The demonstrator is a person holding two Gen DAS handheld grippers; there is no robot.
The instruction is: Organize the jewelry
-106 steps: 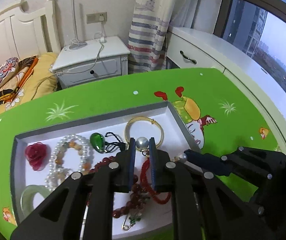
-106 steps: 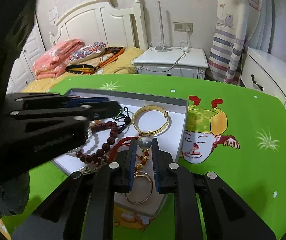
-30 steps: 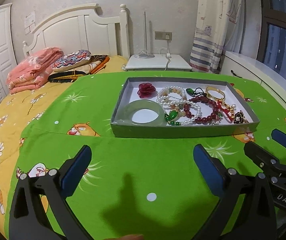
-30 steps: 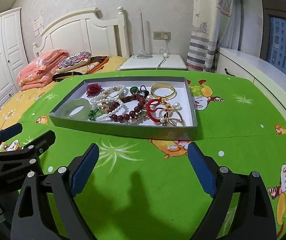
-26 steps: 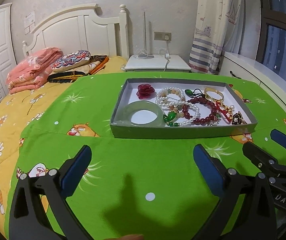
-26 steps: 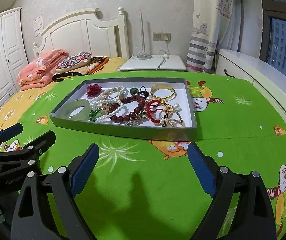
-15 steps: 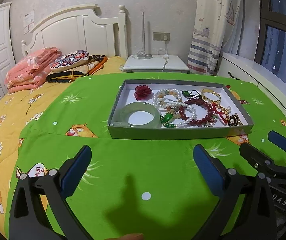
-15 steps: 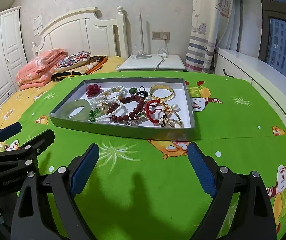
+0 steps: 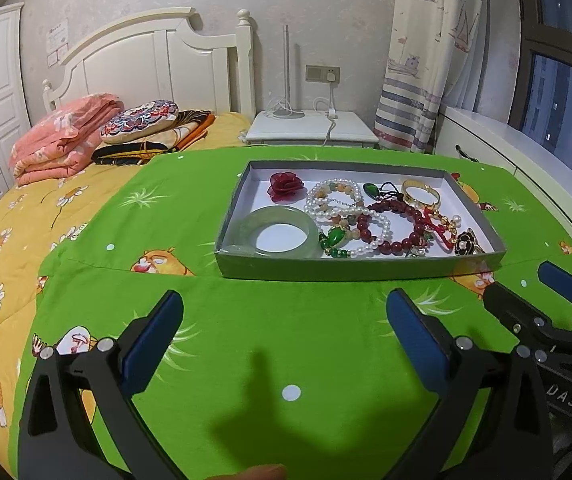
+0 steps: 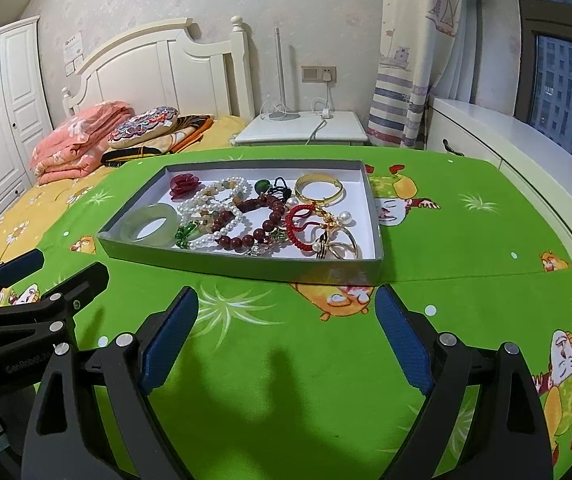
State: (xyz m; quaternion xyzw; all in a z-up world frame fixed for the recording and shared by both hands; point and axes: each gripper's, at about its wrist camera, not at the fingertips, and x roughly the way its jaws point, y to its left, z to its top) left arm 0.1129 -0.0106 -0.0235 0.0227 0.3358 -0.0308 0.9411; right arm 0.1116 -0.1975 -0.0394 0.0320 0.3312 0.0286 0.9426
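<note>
On the green table (image 9: 245, 320), a grey tray (image 9: 358, 270) sits at the far side, holding the jewelry: a jade bangle (image 9: 281, 232) near left, a gold bangle (image 10: 320, 194) far right, with tangled, hard-to-separate bead strands (image 10: 241, 220) between. Near the camera, the left hand-held gripper (image 9: 283, 334) and right hand-held gripper (image 10: 286, 332) both gape wide, empty.

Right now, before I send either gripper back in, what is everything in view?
tray: 1, grey, on green cloth
jade bangle: 1, pale green, tray's near left
rose: 1, red, far left
pearl strands: white, tangled mid-tray, count unclear
dark red beads: 1 string, centre
gold bangle: 1, far right
red cord: 1, right
cloth: green, cartoon print
nightstand: 1, white, behind
left hand-held gripper: open, empty
right hand-held gripper: open, empty
</note>
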